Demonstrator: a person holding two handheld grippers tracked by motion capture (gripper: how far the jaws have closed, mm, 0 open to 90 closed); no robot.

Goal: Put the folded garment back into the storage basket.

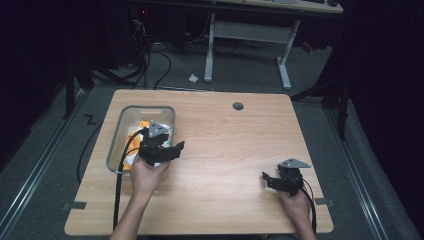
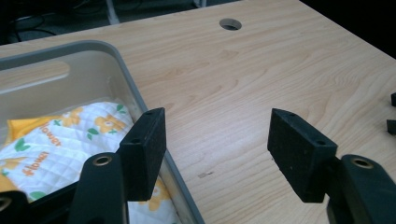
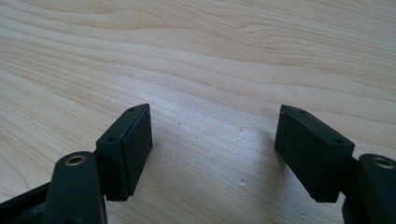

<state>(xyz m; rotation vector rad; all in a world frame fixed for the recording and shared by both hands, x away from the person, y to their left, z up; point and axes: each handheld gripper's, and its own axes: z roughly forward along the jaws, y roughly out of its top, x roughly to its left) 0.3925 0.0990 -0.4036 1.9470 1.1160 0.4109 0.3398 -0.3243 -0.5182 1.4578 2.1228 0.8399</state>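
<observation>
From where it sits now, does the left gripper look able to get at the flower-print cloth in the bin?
Probably yes. The left gripper is open at the bin rim, the cloth lies uncovered just below, and the bin has no lid.

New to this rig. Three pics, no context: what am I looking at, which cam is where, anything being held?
There is no robot arm here: a person at a wooden table holds a handheld two-fingered gripper in each hand.

The high view comes from a fixed camera above the person's side, looking forward and down. The left gripper is at the right edge of a clear plastic bin; the right gripper sits over bare wood near the table's front right.

The other two pictures come from cameras riding on the grippers, looking along their black fingers. In the left gripper view, its fingers are spread, one over the bin's rim, the other over the table. Inside the bin lies a white quilted cloth with an orange flower print. A round cable hole sits near the table's far edge.

Both grippers are open and hold nothing.
</observation>
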